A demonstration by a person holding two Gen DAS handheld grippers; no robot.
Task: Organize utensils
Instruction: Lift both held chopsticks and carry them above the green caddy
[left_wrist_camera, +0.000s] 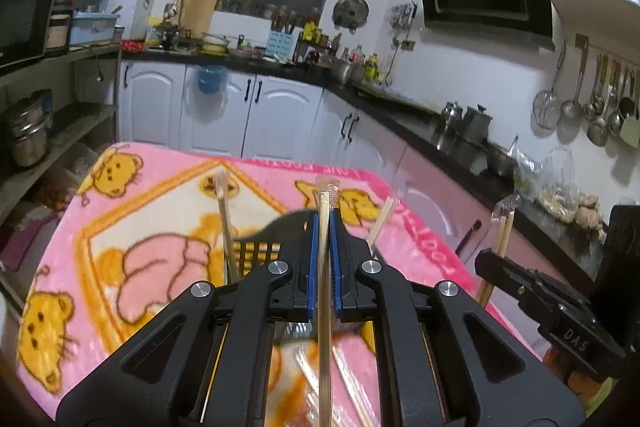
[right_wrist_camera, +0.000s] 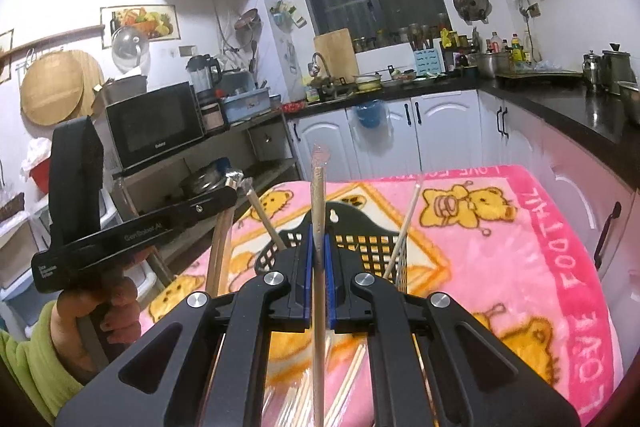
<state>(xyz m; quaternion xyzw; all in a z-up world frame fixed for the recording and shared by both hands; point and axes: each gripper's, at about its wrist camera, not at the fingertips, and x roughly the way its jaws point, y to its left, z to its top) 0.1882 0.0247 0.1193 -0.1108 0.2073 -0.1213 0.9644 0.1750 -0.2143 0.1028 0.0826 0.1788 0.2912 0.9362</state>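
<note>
Your left hand-held gripper is clamped shut on a wrapped pair of chopsticks, and your right hand-held gripper is pinched tight on a second wrapped pair. Each pair runs lengthwise straight along its gripper's fingers, the plastic-wrapped tip sticking out past the fingertips and angled up and away from you, the other end trailing back under the gripper body. In the right wrist view you can see your left gripper off to the left, its chopsticks tilted steeply with the wrapped end uppermost.

Just beyond and below both sets of fingertips stands the black lattice basket on the pink bear-print blanket that covers the bench. Several loose chopsticks already lean in the basket, one toward its left wall and one toward its right. More wrapped chopsticks lie on the blanket under your grippers. The blanket's far edge drops off toward the white cabinets, and its right side lies bare, with open blanket around the basket.
</note>
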